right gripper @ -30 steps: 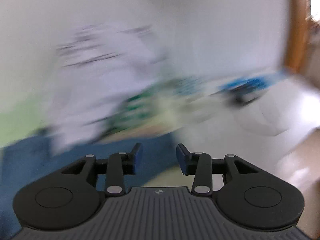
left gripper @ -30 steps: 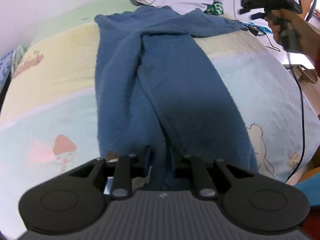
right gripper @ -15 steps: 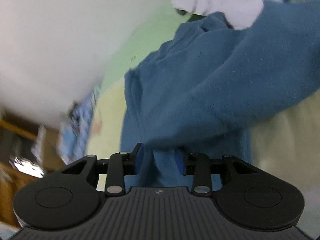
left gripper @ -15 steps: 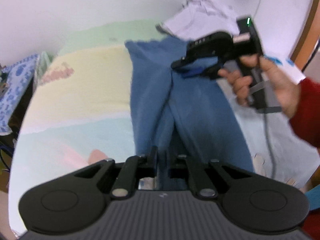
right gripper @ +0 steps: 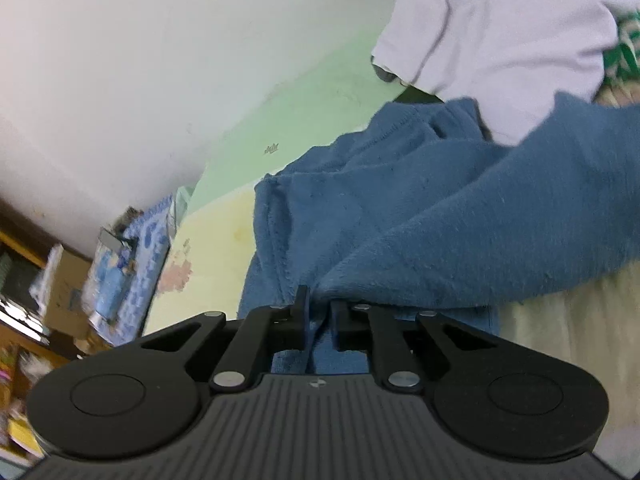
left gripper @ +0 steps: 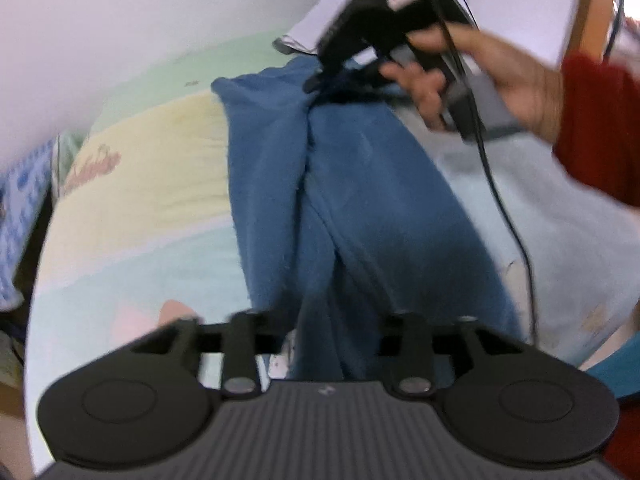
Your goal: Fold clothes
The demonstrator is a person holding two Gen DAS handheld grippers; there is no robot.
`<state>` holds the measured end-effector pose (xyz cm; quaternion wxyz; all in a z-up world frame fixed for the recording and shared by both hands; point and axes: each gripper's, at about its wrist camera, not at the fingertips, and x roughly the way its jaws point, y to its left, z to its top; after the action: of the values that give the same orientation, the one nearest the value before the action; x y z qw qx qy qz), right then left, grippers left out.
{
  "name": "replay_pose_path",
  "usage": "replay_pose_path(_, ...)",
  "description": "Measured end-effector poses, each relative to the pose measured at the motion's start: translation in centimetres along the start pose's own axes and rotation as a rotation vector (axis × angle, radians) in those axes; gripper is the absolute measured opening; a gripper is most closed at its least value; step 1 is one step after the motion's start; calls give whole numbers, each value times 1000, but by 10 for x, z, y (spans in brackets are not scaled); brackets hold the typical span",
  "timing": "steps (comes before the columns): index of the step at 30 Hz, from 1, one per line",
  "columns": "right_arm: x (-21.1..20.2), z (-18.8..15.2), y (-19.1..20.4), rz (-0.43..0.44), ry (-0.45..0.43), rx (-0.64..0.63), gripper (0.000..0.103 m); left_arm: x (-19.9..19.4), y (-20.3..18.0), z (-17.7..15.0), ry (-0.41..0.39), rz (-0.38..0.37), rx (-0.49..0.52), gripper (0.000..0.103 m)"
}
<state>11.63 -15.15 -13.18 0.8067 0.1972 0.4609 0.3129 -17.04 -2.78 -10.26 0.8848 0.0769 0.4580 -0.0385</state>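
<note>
Blue fleece garment [left gripper: 360, 200] lies lengthwise on a pastel bedsheet [left gripper: 160, 184] in the left wrist view, its two long halves overlapping down the middle. Left gripper [left gripper: 334, 332] hangs over the near end with its jaws opening, cloth lying in the gap but not pinched. At the far end a hand [left gripper: 500, 68] in a red sleeve [left gripper: 600, 128] brings the right gripper [left gripper: 320, 80] down onto the garment's top. Right wrist view: the right gripper's jaws are closing on a bunched fold of the fleece, cloth between them, beside a white garment [right gripper: 500, 20] lying against the wall [right gripper: 140, 60]
</note>
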Motion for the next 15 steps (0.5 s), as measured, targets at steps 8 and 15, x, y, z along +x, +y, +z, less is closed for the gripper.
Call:
replay_pose_path(8, -3, -2, 5, -18, -27, -26, 12, 28, 3, -3, 73, 23, 22, 7)
replay_pose_path(15, -12, -1, 21, -33, -85, -139, 11, -34, 30, 5, -75, -19, -112, 7)
